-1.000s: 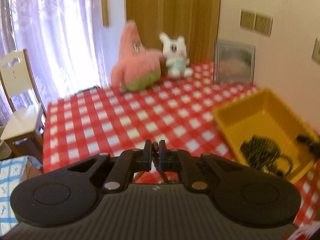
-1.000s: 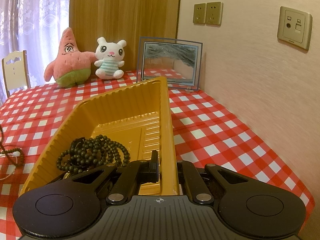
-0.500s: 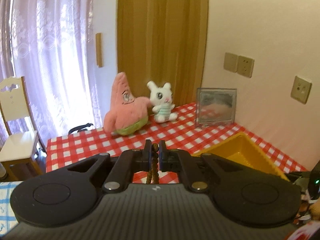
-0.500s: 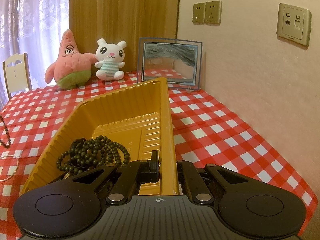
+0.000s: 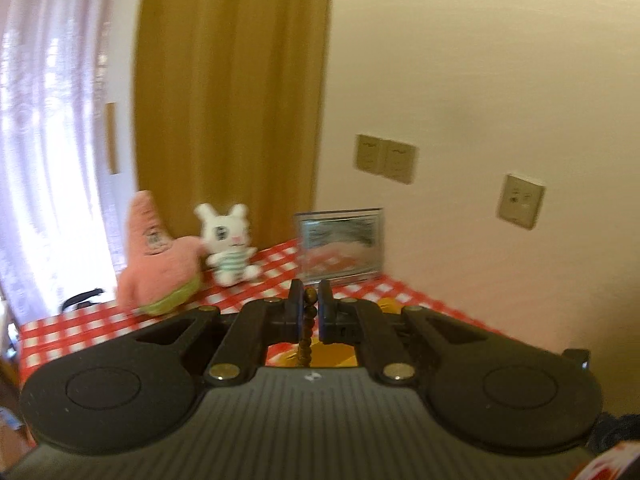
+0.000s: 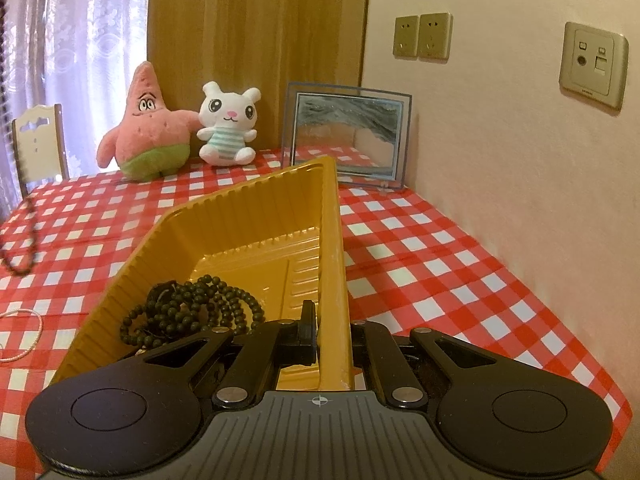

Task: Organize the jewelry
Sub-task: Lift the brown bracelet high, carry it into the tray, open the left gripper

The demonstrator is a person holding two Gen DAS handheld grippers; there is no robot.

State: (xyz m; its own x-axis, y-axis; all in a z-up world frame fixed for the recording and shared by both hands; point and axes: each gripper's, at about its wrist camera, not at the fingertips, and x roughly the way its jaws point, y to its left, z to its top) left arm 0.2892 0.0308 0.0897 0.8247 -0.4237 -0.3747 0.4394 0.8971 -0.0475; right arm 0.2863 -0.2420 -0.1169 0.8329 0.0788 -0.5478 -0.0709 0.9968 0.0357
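My left gripper (image 5: 309, 300) is shut on a brown bead necklace (image 5: 307, 328) that hangs down between its fingers, held high above the table. The same necklace shows dangling at the left edge of the right wrist view (image 6: 28, 236). My right gripper (image 6: 330, 322) is shut on the right wall of the yellow tray (image 6: 334, 240). A pile of dark bead strands (image 6: 192, 312) lies in the tray's near left corner. A thin white bracelet (image 6: 24, 332) lies on the checked tablecloth left of the tray.
A pink starfish plush (image 6: 146, 128), a white bunny plush (image 6: 228, 124) and a glass picture frame (image 6: 346, 136) stand at the table's far edge. The wall with sockets (image 6: 422, 36) runs along the right. A white chair (image 6: 38, 140) stands at the left.
My left gripper has risen and tilted up with the brown necklace, which has lifted off the tablecloth and now hangs free. My right gripper has held still on the tray wall.
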